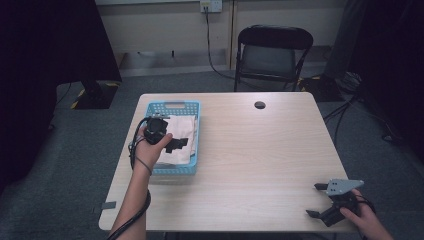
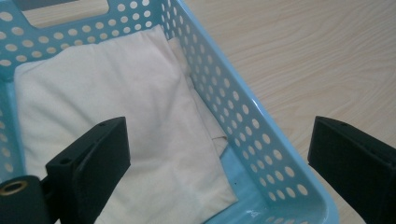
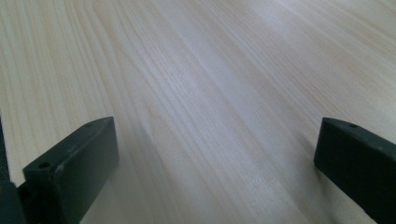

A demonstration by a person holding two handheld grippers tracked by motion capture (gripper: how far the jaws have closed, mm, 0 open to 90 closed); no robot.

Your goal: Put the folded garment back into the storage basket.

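Pale wood-grain laminate covers the table (image 1: 260, 150), which has rounded corners and stands on grey carpet. Nearest the person, well to the right of the basket and close to the table's near edge, the right gripper (image 1: 316, 200) sits low over bare tabletop; its black, blocky jaws are spread wide with nothing between them. Farther in, the left gripper (image 1: 181, 144) hangs over the basket (image 1: 175, 106), a light blue plastic tray with walls pierced by rows of round holes. Its jaws are also wide apart and grip nothing; in the left gripper view one jaw hangs over the cloth and the other outside the basket's wall. A cream folded cloth (image 2: 121, 116), soft and smooth, lies flat inside the basket. Beyond the basket, a dark round hole (image 1: 259, 105) marks the tabletop. Behind the table stands a black folding chair (image 1: 272, 55).
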